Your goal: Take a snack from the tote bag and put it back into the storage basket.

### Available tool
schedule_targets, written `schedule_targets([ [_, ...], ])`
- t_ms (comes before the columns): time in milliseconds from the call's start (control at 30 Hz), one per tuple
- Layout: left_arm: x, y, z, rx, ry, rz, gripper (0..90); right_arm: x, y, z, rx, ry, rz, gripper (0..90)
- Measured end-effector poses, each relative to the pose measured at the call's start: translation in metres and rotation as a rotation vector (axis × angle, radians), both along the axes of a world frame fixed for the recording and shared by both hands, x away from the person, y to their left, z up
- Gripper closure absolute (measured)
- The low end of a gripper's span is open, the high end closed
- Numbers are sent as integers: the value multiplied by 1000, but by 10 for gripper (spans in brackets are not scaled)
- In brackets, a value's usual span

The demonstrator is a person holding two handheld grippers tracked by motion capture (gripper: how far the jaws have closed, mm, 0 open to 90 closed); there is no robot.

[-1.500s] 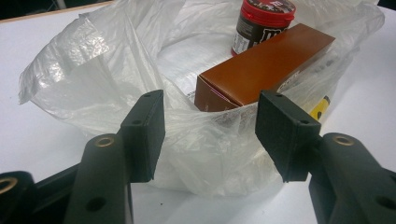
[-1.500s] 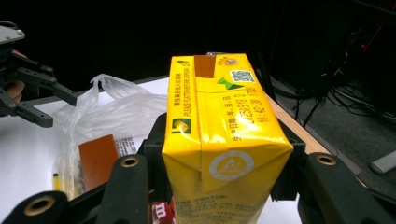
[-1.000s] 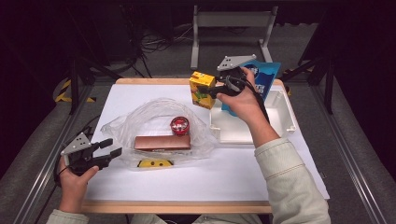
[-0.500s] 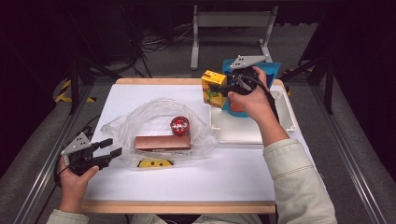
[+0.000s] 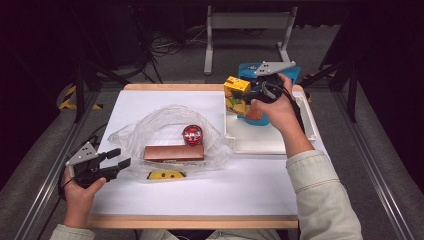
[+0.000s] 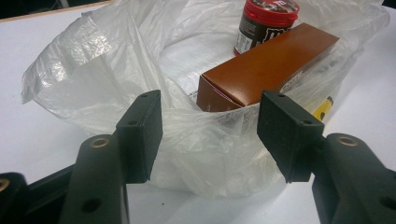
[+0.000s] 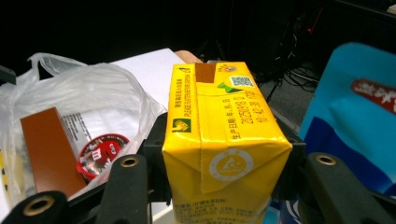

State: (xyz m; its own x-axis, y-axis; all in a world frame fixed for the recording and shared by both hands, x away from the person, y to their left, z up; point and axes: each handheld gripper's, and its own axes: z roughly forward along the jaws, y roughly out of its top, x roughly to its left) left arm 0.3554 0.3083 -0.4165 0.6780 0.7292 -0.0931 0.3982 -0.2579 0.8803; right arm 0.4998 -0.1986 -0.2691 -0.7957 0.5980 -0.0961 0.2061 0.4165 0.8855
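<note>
The right hand-held gripper [image 5: 246, 95] is closed on a yellow drink carton [image 5: 236, 93], its two black jaws pressing the carton's opposite sides. In the right gripper view the carton [image 7: 224, 140] stands upright between those jaws, printed top face turned toward the camera. The carton hangs above the near-left corner of a white tray [image 5: 272, 142] that sits under this gripper at the far right of the desk [image 5: 250, 185]. Just behind the gripper, on the side away from the person, stands a blue packet [image 5: 250, 70]; in the right gripper view it [image 7: 355, 126] rises to the right of the carton.

The left hand-held gripper [image 5: 120, 159] rests low at the near left edge of the desk with its jaws wide apart and nothing pressed between them. Directly ahead of its jaws lies a crumpled clear plastic bag [image 6: 116, 60], its rim just beyond the pads; I cannot tell whether the film touches them. Inside the bag, farther from this gripper, a brown box [image 6: 266, 70] lies on its long side, and a red-lidded jar [image 6: 266, 21] stands upright just beyond the box. A small yellow item [image 5: 167, 175] lies at the bag's near edge, beside the box and to the right of the left gripper's jaws.

The two grippers are well apart, with the bag between them.
</note>
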Motion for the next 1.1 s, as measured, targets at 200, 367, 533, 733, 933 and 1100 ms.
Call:
schedule_targets([
  [200,1,-1,0,-1,-1,-2,413,3,-3,-11,-4,7,-4,530],
  [367,0,-1,0,-1,0,-2,413,5,-2,-21,-17,23,3,530],
  [533,0,0,0,2,1,0,413,7,0,-29,-25,32,6,530],
  [733,0,0,0,1,1,-1,413,9,2,-40,-33,47,3,530],
  [933,0,0,0,4,1,0,412,11,2,-48,-36,54,-7,529],
  [1100,0,0,0,4,0,0,413,14,2,-56,-53,65,-19,529],
])
